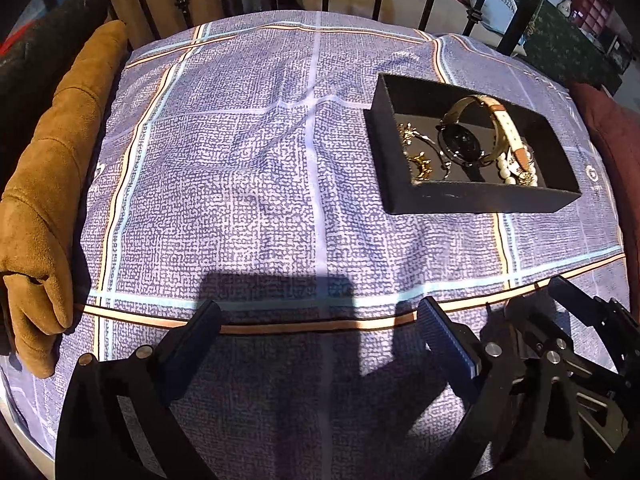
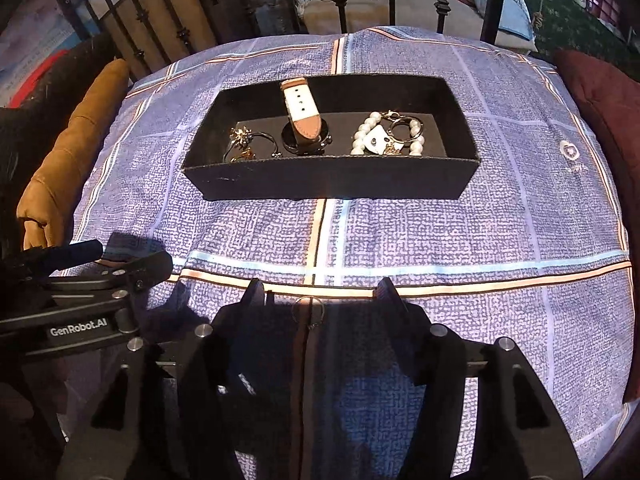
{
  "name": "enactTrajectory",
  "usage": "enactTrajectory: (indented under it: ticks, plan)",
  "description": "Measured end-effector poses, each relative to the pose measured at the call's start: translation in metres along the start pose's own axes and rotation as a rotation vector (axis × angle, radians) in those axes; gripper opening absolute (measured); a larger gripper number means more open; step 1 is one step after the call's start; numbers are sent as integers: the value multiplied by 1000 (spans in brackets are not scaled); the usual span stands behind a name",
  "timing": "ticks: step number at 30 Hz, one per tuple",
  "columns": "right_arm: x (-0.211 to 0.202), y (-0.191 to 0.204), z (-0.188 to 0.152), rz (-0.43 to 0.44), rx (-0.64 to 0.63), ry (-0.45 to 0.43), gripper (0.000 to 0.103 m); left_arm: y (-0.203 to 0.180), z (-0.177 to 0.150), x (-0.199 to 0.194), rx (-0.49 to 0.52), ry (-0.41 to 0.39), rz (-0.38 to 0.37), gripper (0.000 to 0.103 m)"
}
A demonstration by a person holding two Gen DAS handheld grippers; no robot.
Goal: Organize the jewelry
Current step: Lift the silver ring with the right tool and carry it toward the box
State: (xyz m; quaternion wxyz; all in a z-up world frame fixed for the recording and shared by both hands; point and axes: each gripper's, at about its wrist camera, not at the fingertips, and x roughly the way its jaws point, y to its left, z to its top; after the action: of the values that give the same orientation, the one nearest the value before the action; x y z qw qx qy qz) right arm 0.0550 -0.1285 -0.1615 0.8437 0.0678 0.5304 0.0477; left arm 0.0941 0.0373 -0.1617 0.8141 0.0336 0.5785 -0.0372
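A black open box [image 2: 328, 178] lies on the blue checked cloth [image 2: 440, 232]; it also shows in the left wrist view [image 1: 480, 200]. It holds a watch [image 2: 305, 120] with a white and tan strap, gold rings and a bangle [image 2: 248, 144] at its left, and a pearl bracelet [image 2: 384, 136] at its right. A small ring [image 2: 308, 312] lies on the cloth between the fingers of my right gripper [image 2: 320, 292], which is open. My left gripper [image 1: 320, 316] is open and empty, low over the cloth, left of the box.
A tan cushion [image 1: 48, 184] lies along the cloth's left edge and a dark red cushion [image 2: 600, 112] at the right. Black iron bed rails [image 2: 340, 0] stand behind. The left gripper's body [image 2: 80, 304] sits close to the right gripper's left side.
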Motion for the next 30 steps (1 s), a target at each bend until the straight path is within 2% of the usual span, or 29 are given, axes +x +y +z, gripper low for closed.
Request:
enactTrajectory:
  ticks: [2, 5, 7, 8, 10, 11, 12, 13, 14, 16, 18, 26, 29, 30]
  plan:
    - [5, 6, 0, 0, -14, 9, 59, 7, -2, 5, 2, 11, 4, 94]
    - [9, 11, -3, -7, -30, 27, 58, 14, -11, 6, 1, 25, 17, 81]
    - [12, 11, -7, -10, -31, 36, 54, 10, -13, 9, 24, 17, 29, 81]
    - [12, 10, -9, -21, -35, 33, 49, 8, -16, 8, 39, 15, 37, 80]
    - [11, 8, -10, -29, -38, 26, 36, 9, -18, 9, 46, 12, 26, 72]
    - [10, 7, -10, -22, -32, 24, 27, 8, -18, 8, 47, 11, 21, 70]
    - [10, 5, -9, -19, -26, 27, 21, 7, -19, 7, 50, 10, 19, 66]
    - [9, 4, -8, -12, -22, 28, 20, 7, -20, 6, 50, 9, 14, 58]
    - [9, 4, -7, -7, -20, 31, 20, 7, -20, 4, 46, 10, 1, 54]
    - [7, 4, -7, -1, -24, 28, 20, 5, -20, 2, 41, 13, -21, 34]
    - [4, 6, -8, 3, -33, 22, 20, 4, -21, 1, 33, 22, -45, 23]
    - [-4, 12, -7, 11, -41, 7, 20, -5, -23, -4, 23, 39, -79, 18]
    - [-5, 11, -5, 10, -40, 3, 20, -10, -22, -5, 33, 44, -82, 13]
    - [-5, 11, -5, 9, -40, 3, 20, -10, -21, -5, 34, 45, -83, 8]
